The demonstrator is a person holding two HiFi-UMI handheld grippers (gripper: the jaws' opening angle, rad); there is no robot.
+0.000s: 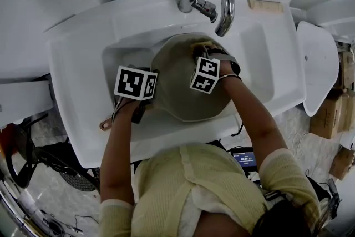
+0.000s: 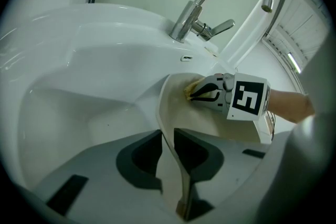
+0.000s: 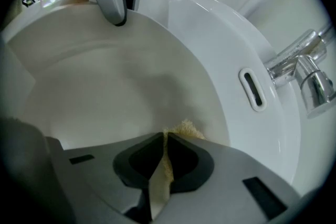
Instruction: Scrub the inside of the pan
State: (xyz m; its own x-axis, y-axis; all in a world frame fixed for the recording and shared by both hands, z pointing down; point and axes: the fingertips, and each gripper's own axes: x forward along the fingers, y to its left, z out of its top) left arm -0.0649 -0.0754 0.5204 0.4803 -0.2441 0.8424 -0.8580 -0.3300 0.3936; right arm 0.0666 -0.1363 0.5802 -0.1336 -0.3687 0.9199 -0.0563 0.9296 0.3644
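Head view: pan (image 1: 183, 100) sits in sink (image 1: 77, 69), left gripper (image 2: 172, 165) clamped on its handle (image 1: 106, 124), right gripper (image 3: 164, 162) pinching sponge (image 3: 188, 128) against the inner wall on the far side; scrubbing step in hand, next probably sweep sponge across unscrubbed floor with pressure.

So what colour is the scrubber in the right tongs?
Pale yellow; the scrubber shows best in the right gripper view.

Yellow top (image 1: 194, 186), short sleeves (image 1: 284, 168), black-and-white marker cubes (image 1: 136, 84), dark fingers (image 2: 139, 160)
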